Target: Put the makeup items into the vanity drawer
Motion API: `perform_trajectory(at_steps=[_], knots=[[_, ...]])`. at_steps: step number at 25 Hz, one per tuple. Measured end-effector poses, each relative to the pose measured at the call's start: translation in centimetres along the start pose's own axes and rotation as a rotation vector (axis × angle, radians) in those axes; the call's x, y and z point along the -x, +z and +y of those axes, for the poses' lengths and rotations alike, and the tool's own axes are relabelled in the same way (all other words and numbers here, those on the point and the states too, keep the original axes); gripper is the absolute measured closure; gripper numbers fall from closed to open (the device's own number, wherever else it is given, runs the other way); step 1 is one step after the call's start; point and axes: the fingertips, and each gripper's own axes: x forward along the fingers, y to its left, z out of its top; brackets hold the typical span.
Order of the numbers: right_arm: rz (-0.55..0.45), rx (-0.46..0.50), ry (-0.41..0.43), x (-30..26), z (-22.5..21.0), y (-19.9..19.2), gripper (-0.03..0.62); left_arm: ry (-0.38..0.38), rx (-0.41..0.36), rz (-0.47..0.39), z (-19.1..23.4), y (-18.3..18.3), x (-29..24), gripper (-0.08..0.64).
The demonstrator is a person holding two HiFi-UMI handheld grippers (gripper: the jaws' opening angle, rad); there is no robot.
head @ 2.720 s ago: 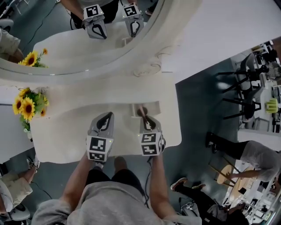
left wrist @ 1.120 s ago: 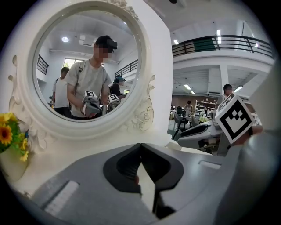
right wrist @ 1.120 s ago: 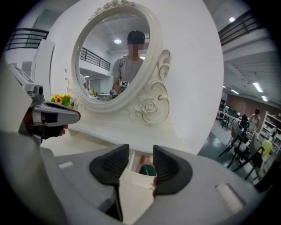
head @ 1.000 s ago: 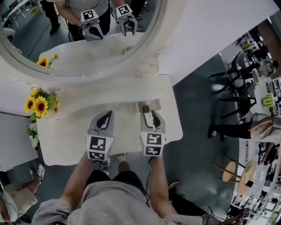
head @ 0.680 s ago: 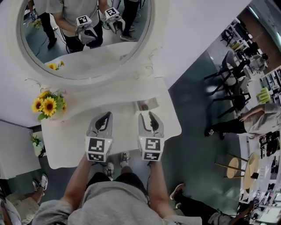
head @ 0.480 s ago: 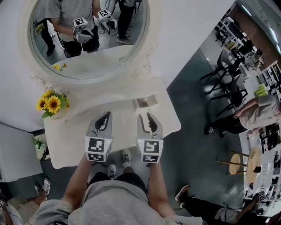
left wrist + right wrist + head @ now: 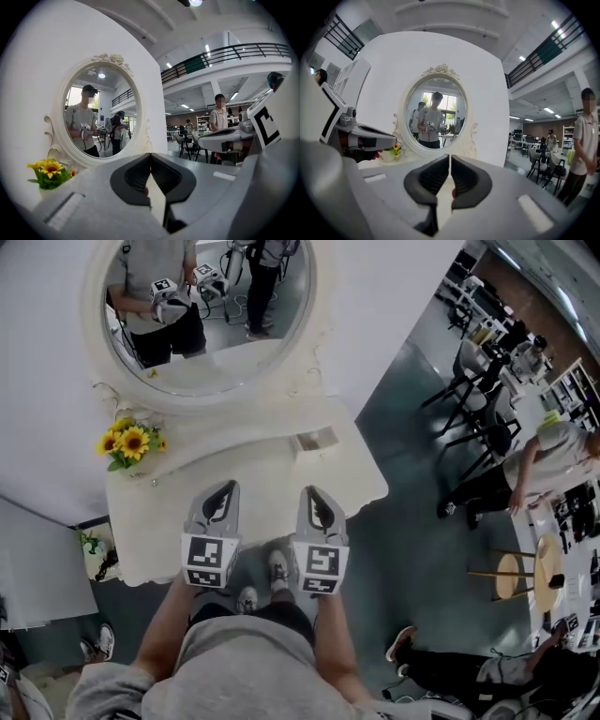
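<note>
Right gripper [image 7: 315, 499] drawn back, jaws just closed, empty; drawer [image 7: 314, 440] lies crosswise.

mirror [image 7: 211, 315]: behind table [image 7: 262, 474] | flowers [image 7: 131, 442]: on table, back left | drawer [image 7: 314, 440]: table's back right | left gripper [image 7: 223, 487], right gripper [image 7: 313, 493]: side by side over table's front | chairs [image 7: 478, 418]: well right

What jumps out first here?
The round mirror in its ornate white frame fills the head view's top left. Yellow sunflowers stand on the vanity's left end below it. The left gripper and right gripper hover below, shut and empty; the right's jaws just closed.
</note>
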Motion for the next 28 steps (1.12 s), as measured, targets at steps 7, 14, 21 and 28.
perform_trajectory(at_steps=[7,14,21,28], knots=[[-0.012,0.002,0.003,2.8,2.4,-0.4,0.586,-0.010,-0.013,-0.012,-0.1,-0.5,3.4,0.549],[-0.018,0.014,0.006,3.3,3.2,0.1,0.586,-0.017,-0.025,-0.015,-0.1,0.0,4.3,0.549],[-0.016,0.027,0.007,2.9,3.2,0.1,0.586,-0.015,-0.018,-0.019,0.2,-0.1,4.1,0.549],[-0.017,0.031,0.019,2.6,3.2,0.3,0.586,-0.002,-0.016,-0.015,0.4,0.0,4.1,0.549]])
